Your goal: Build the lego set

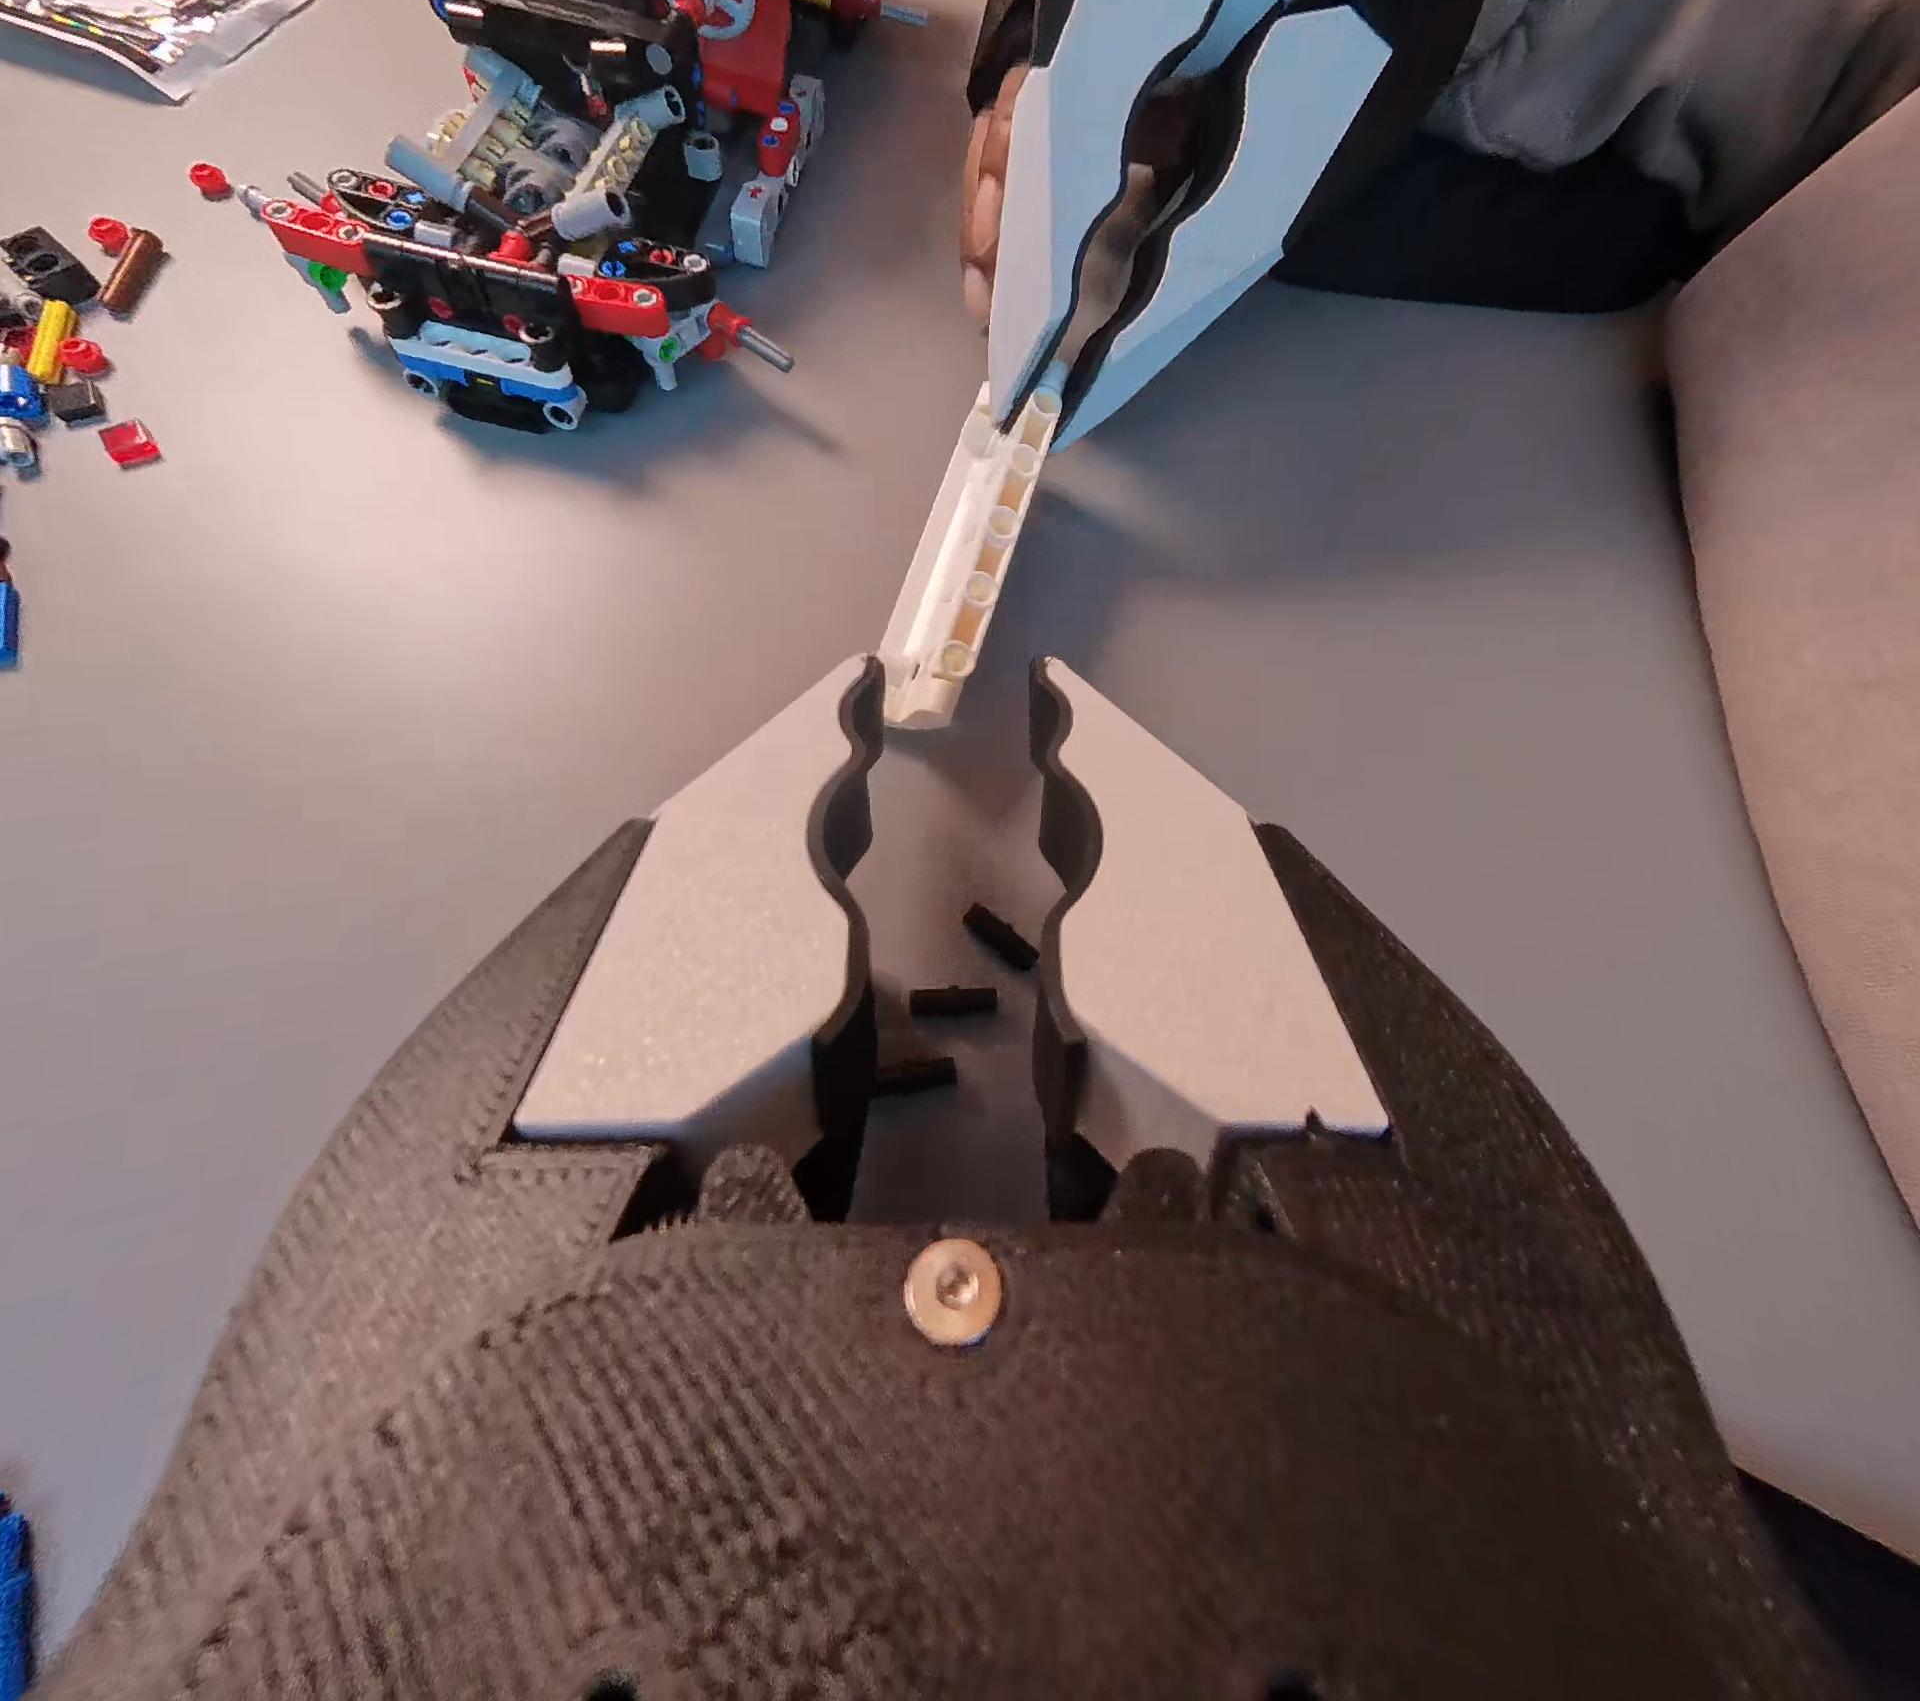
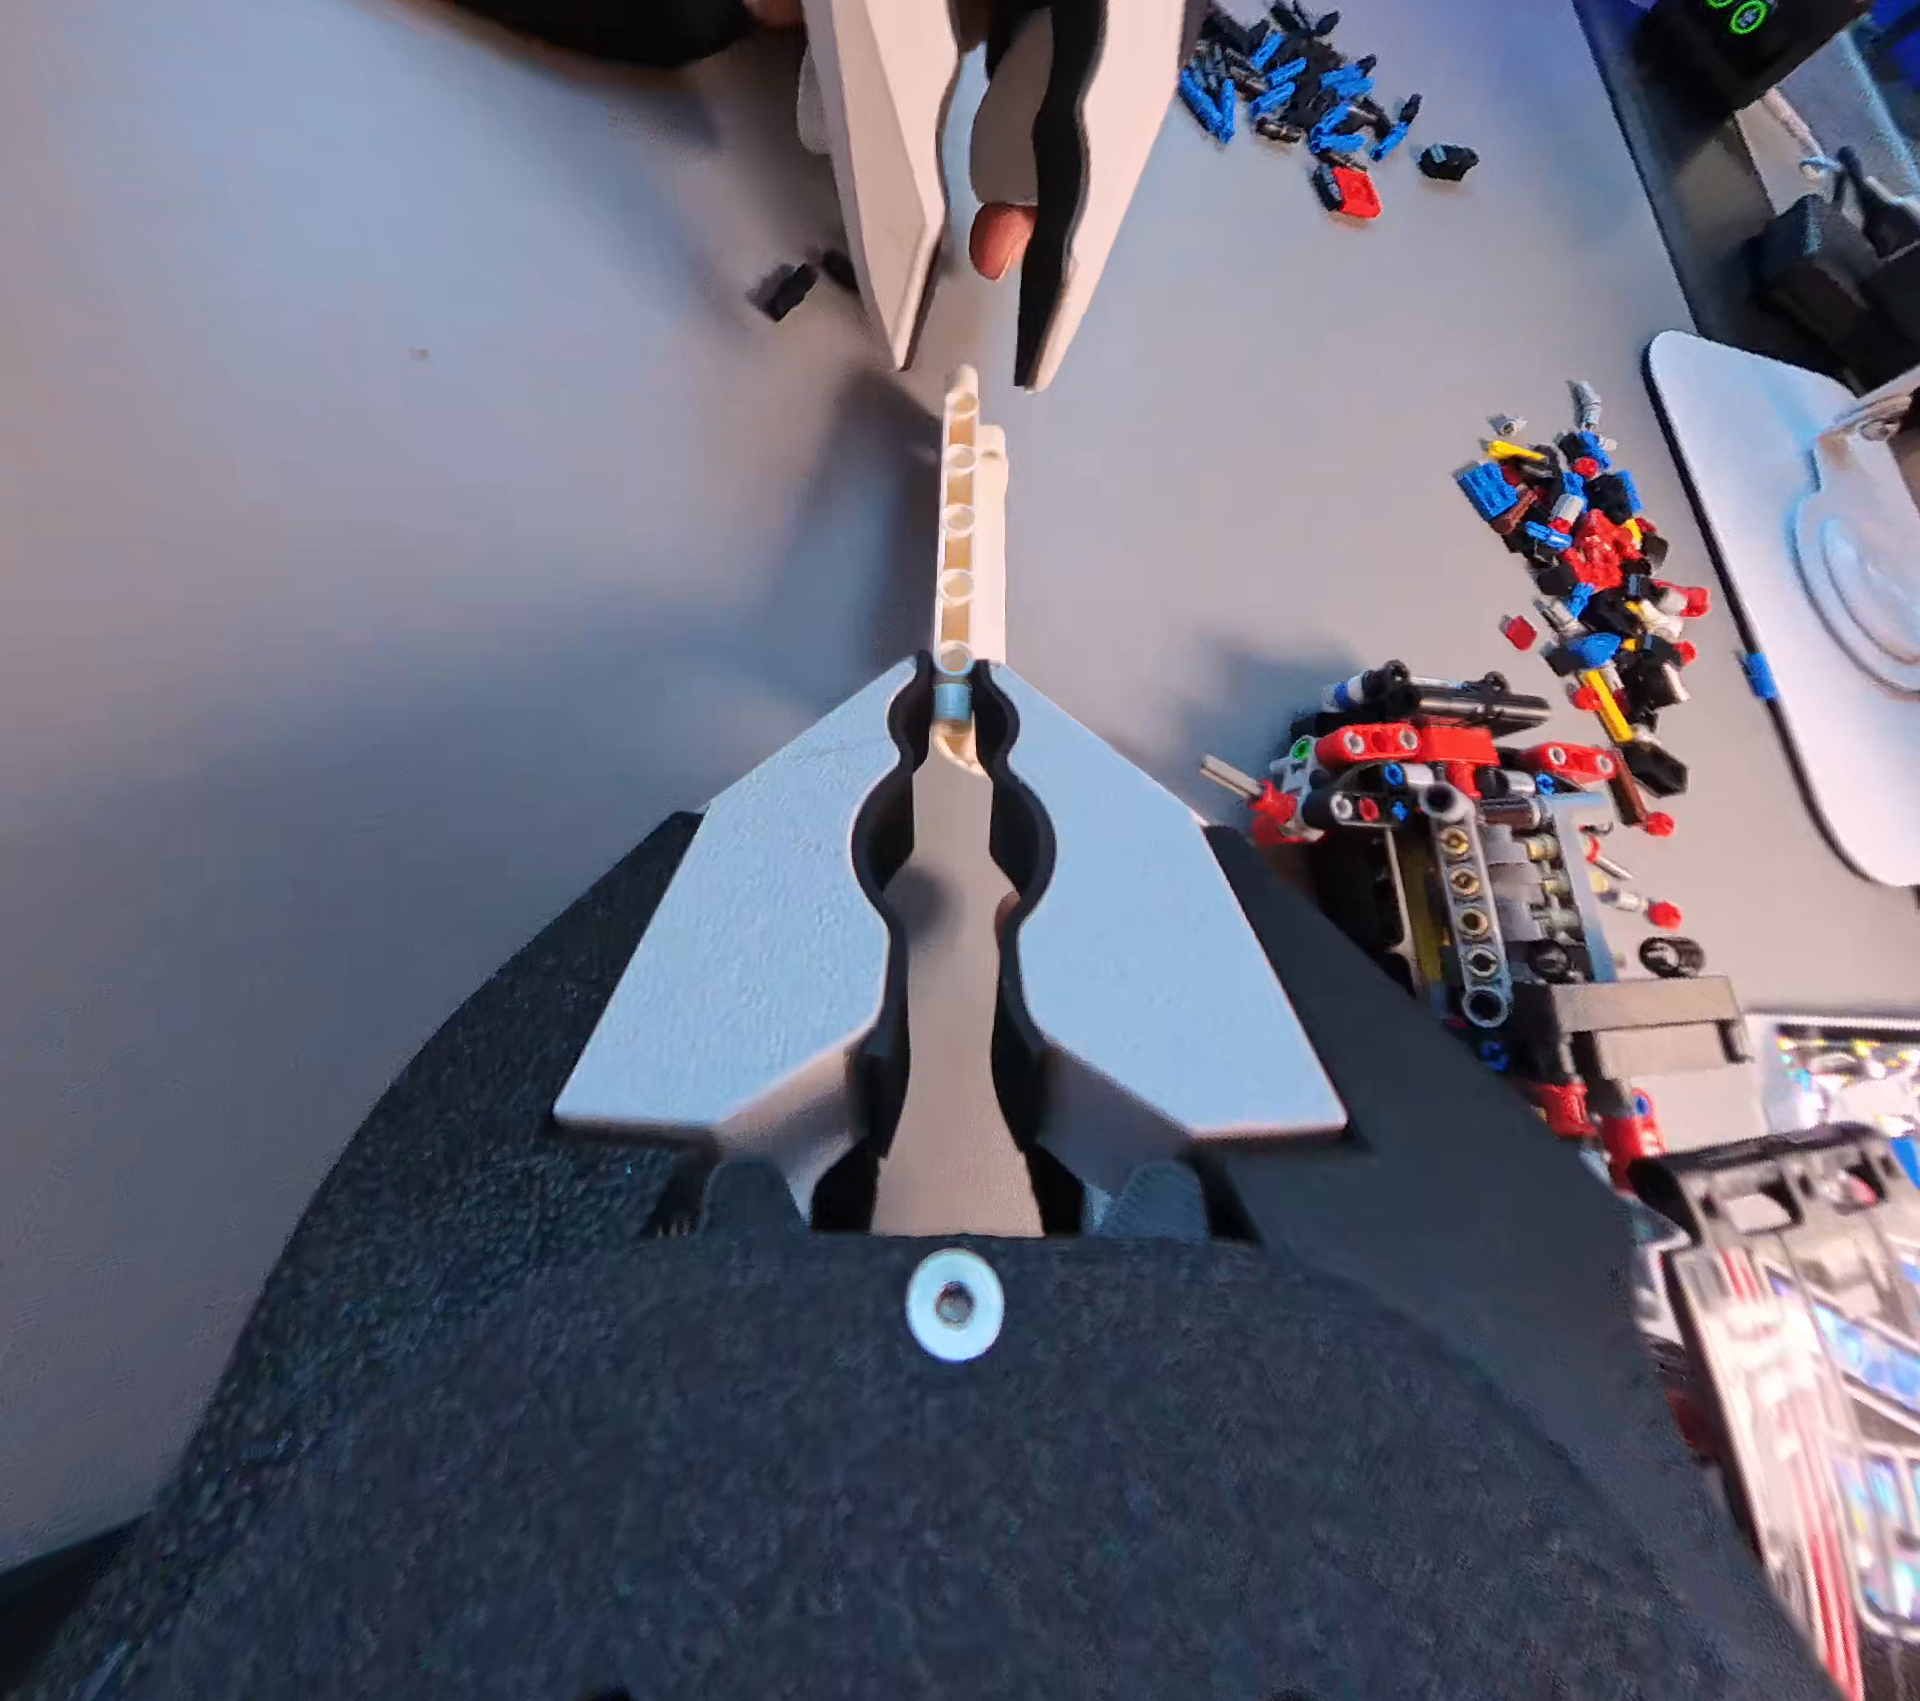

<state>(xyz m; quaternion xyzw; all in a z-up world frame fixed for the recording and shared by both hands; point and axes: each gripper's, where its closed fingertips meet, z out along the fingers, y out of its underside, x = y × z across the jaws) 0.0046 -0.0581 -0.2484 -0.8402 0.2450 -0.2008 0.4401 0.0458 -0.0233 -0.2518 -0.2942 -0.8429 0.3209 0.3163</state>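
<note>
The left gripper, fingers spread and empty, has the long white holed lego beam at its left fingertip. The right gripper pinches that beam's far end. Beyond, the half-built red, black and blue lego truck lacks panels; much remains. No readable writing.

Right tool pinched nearly closed at its tips — left tool spread, seemingly gripping nothing.
</note>
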